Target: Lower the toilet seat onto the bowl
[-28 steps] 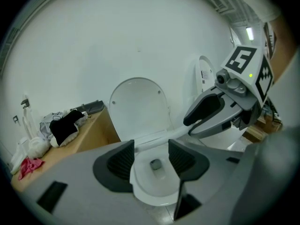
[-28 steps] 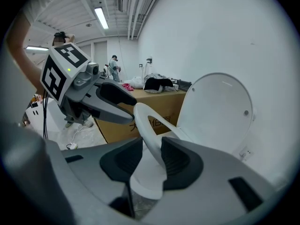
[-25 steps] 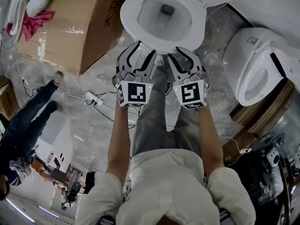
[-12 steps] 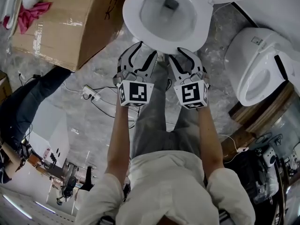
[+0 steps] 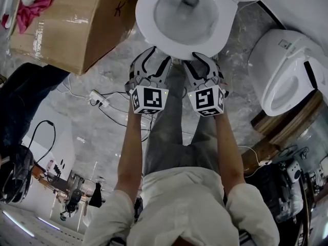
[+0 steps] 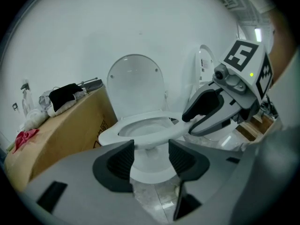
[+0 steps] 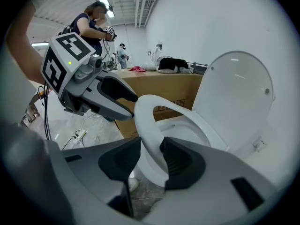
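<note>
There are two toilets, two grippers, one cardboard box and one loose pink cloth. The nearer toilet carries the toilet seat, which lies level over the bowl, down or very nearly so, while its lid stands upright against the white wall. The seat's long axis runs from the hinge at the wall straight towards the person, with the rounded front end pointing at the grippers. The right gripper has the seat's front rim between its jaws; these have just been opening and now stand released around the rim. The left gripper hangs just beside it at the front of the bowl, jaws apart and holding nothing. The cardboard box crowds the toilet's left side, with the pink cloth on top. The second toilet sits apart to the right. A power strip and cables lie on the marbled floor, and a person in dark clothes stands at the left.
</note>
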Tool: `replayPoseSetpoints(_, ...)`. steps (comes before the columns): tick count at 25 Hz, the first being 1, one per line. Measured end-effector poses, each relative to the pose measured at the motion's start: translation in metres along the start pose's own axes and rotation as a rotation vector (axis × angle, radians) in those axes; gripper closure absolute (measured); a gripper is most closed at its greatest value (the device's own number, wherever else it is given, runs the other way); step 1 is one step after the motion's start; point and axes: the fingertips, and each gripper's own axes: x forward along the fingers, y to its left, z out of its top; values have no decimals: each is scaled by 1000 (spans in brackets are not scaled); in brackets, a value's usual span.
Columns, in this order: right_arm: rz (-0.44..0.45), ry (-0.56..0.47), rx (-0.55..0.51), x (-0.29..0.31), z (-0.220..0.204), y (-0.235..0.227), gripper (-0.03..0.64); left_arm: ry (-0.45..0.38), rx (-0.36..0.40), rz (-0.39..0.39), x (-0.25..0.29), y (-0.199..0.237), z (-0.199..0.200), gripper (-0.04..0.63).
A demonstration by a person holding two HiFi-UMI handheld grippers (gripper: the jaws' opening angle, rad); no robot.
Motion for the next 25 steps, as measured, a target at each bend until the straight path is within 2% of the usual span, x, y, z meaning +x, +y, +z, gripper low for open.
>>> replayPoseSetpoints(25, 51, 128, -36, 59, -69, 35, 448, 143, -27, -27, 37, -16, -91, 345)
